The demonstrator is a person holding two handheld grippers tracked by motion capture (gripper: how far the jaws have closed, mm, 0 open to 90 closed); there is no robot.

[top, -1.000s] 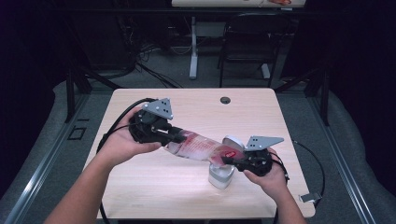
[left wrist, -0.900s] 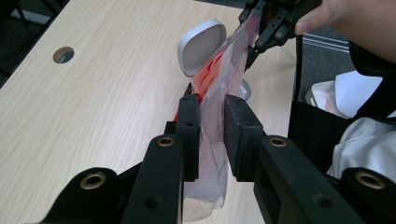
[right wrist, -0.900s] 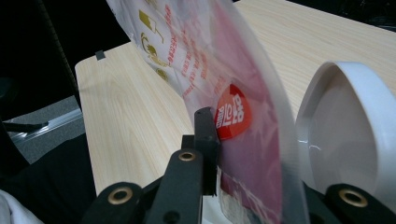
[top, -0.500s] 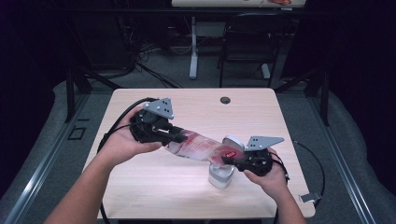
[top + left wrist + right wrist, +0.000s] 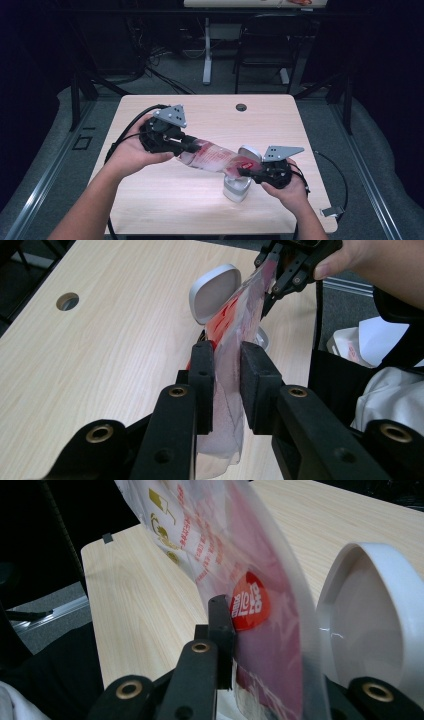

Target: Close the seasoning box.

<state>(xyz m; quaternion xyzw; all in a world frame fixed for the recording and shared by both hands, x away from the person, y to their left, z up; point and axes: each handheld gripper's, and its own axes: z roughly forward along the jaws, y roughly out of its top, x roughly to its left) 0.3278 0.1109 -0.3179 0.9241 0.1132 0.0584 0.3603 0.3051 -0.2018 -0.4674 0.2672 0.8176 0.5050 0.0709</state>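
Pale wood table (image 5: 165,200), dim, perhaps carpeted room

The left gripper (image 5: 227,385) clamps its two black fingers (image 5: 202,385) on one end of a clear plastic pouch (image 5: 240,322) with red print. The pouch stretches away to the right gripper (image 5: 292,267), which pinches its far end in a hand (image 5: 370,262). Beneath the pouch a white lidded container (image 5: 215,292) stands open near the table (image 5: 100,350) edge.
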